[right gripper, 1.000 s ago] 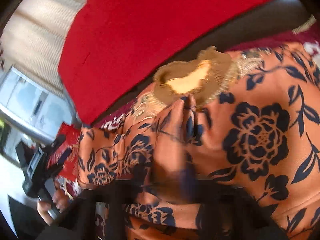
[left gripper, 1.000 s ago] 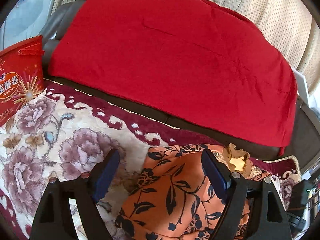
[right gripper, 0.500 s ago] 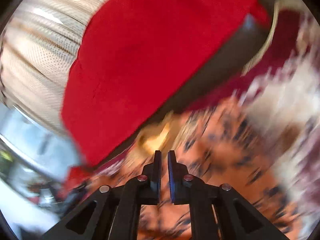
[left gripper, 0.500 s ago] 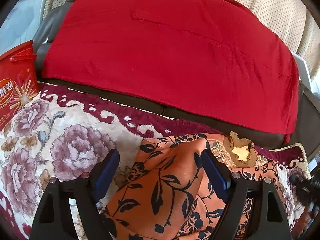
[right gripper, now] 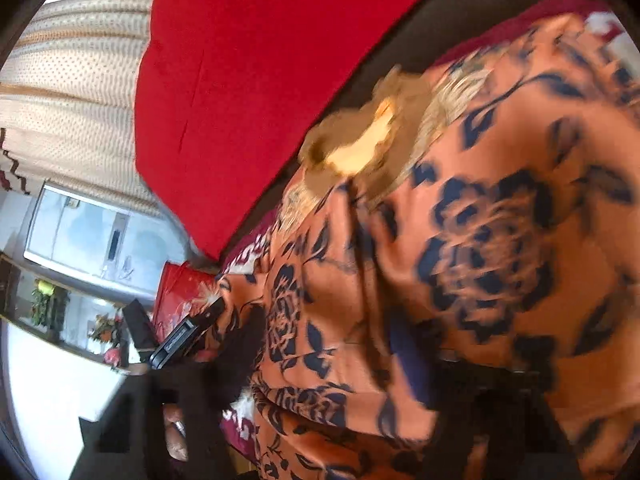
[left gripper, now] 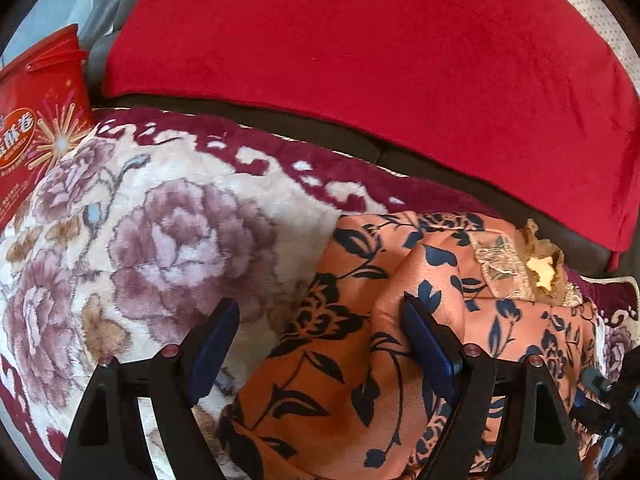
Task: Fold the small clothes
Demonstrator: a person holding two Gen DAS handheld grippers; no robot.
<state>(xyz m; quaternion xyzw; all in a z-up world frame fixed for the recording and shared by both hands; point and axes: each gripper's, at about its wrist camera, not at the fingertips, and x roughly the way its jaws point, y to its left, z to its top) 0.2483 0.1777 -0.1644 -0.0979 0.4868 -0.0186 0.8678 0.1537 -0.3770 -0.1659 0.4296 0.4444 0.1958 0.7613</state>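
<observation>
Orange garment point(left gripper: 344, 364), navy floral print; red blanket point(left gripper: 360, 60); mauve-rose cream throw point(left gripper: 160, 232).

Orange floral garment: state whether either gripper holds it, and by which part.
The left gripper is open over the orange floral garment, gripping nothing. The right gripper's hold cannot be told; its view is blurred.

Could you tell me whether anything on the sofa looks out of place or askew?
The orange floral garment lies bunched in humps on the floral blanket, not flat, its gold lace neckline twisted toward the backrest. A red snack bag also sits at the blanket's far left edge.
</observation>
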